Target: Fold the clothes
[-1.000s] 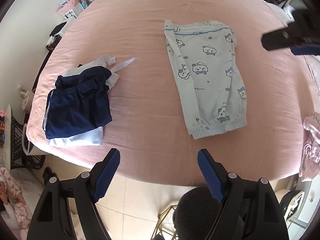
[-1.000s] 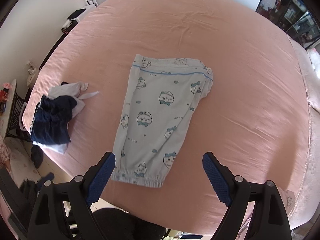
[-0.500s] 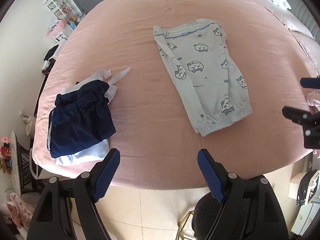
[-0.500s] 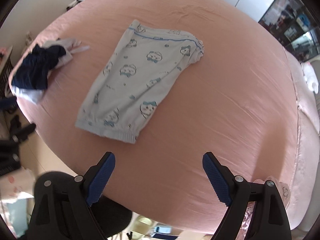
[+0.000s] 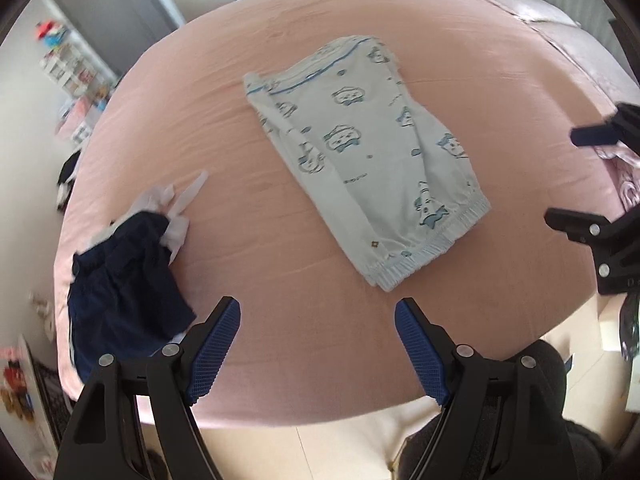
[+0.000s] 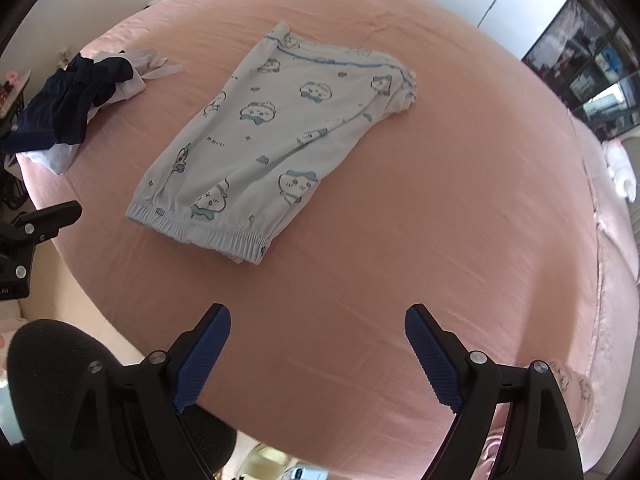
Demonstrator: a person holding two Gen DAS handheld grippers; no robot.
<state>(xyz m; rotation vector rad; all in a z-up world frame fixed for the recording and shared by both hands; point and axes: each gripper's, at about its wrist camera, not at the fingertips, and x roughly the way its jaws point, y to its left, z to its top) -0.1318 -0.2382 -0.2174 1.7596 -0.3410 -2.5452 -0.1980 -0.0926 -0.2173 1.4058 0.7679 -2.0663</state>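
Note:
Pale blue cartoon-print trousers [image 5: 368, 160] lie folded lengthwise on the pink bed [image 5: 280, 280], elastic cuffs nearest me; they also show in the right wrist view [image 6: 272, 140]. My left gripper [image 5: 318, 312] is open and empty, above the bed's near edge, short of the cuffs. My right gripper [image 6: 318, 316] is open and empty, over bare sheet to the right of the cuffs. It also shows at the right edge of the left wrist view [image 5: 592, 224].
A heap of navy and white clothes [image 5: 128, 280] lies at the bed's left edge, also in the right wrist view [image 6: 76, 100]. A pink garment [image 5: 624, 180] lies at the right edge. Pale floor [image 5: 300, 452] is below the bed's edge.
Both grippers have dropped and swung closer to the bed, so the trousers look bigger. The right gripper has moved right of the cuffs. No cloth has moved.

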